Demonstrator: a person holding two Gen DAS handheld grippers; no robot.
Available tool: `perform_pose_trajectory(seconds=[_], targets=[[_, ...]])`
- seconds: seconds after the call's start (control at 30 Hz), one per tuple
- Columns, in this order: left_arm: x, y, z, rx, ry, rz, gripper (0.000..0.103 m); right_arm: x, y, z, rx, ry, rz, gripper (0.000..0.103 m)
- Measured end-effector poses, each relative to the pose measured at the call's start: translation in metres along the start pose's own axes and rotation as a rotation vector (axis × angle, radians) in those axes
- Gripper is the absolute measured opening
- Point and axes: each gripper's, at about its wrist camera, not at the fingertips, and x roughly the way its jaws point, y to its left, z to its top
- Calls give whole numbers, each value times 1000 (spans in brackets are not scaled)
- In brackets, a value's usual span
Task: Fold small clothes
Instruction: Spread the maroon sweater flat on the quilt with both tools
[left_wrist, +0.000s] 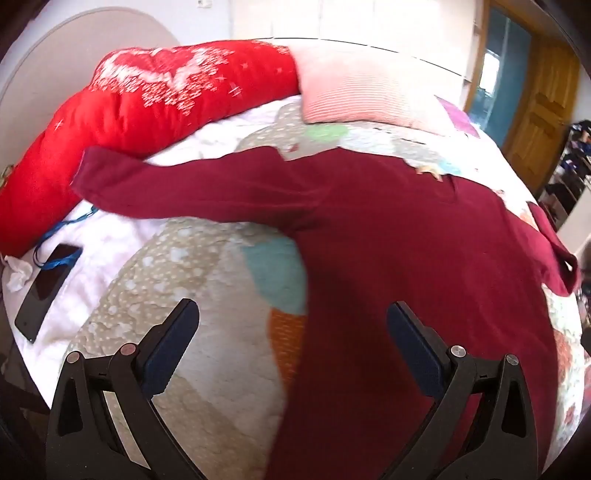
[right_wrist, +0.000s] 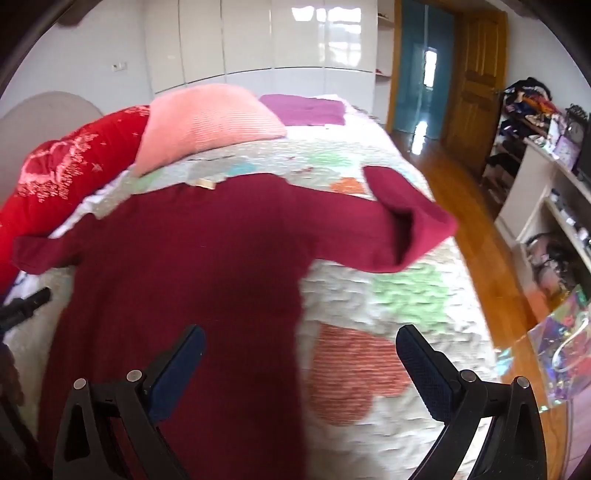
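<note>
Currently, item one: sweater (left_wrist: 388, 236), dark red, long-sleeved, lying flat and spread on the quilt (left_wrist: 207, 266), body running toward the viewer, neck toward the pillows. Left sleeve (left_wrist: 177, 192) stretched out, cuff touching the red bolster (left_wrist: 147, 99); right sleeve (right_wrist: 402, 221) out to the other side, its cuff turned up near the bed edge. No fold is visible, so the task is judged at its start: sleeves and body all remain to be folded.

Item two: left gripper (left_wrist: 291, 325), fingers wide apart, holding nothing, poised over the sweater's left side edge, one finger above quilt and one above cloth. Whether it touches the fabric cannot be told.

Item three: right gripper (right_wrist: 299, 350), likewise spread and empty, straddling the sweater's right side edge.

Surface: bed with a pale patchwork quilt in green, orange and teal patches; soft, likely to give under pressure. Pink pillow (right_wrist: 207, 118) beside the bolster; purple cloth (right_wrist: 306, 107) beyond it. Phone (left_wrist: 44, 291) with a blue lanyard, lying well apart from the sweater.

Room: white wardrobe (right_wrist: 258, 37), wooden door (right_wrist: 476, 85), wood floor (right_wrist: 480, 229), cluttered white shelves (right_wrist: 554, 192) at the right.
</note>
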Motion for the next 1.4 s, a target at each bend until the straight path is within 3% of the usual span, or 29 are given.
perform_pose_trajectory(seconds=[0.3, 0.63, 1.4], targets=[[-7, -33, -1, 54, -12, -40, 102, 16, 44, 25, -17, 15, -20, 103], [-2, -45, -3, 69, -6, -70, 102, 23, 51, 29, -1, 33, -17, 103], [11, -47, 0, 67, 0, -65, 102, 45, 68, 34, 0, 51, 13, 103]])
